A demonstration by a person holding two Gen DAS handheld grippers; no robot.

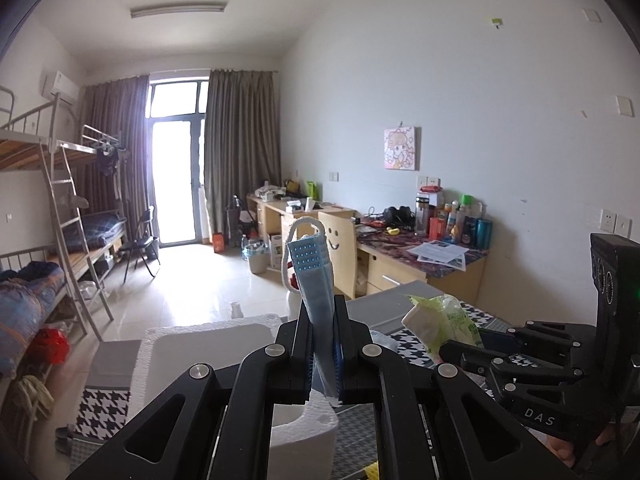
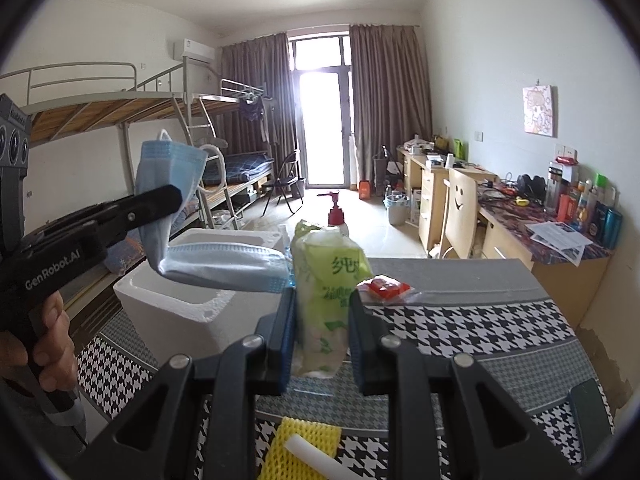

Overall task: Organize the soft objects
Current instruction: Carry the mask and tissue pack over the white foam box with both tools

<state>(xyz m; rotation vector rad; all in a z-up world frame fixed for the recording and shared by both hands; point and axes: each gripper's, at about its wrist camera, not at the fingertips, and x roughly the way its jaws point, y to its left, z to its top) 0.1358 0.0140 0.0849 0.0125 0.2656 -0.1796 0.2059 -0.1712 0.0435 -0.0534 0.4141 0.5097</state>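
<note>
flanking foam box (image 2: 192, 300), red packet (image 2: 385, 288)

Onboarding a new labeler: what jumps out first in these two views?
The blue face masks clamped in the left hand-held gripper, drooping over the white foam box. Next, the green wipes pack squeezed upright in the right hand-held gripper above the houndstooth tablecloth. Behind: bunk beds on the left, a cluttered desk along the right wall.
</note>
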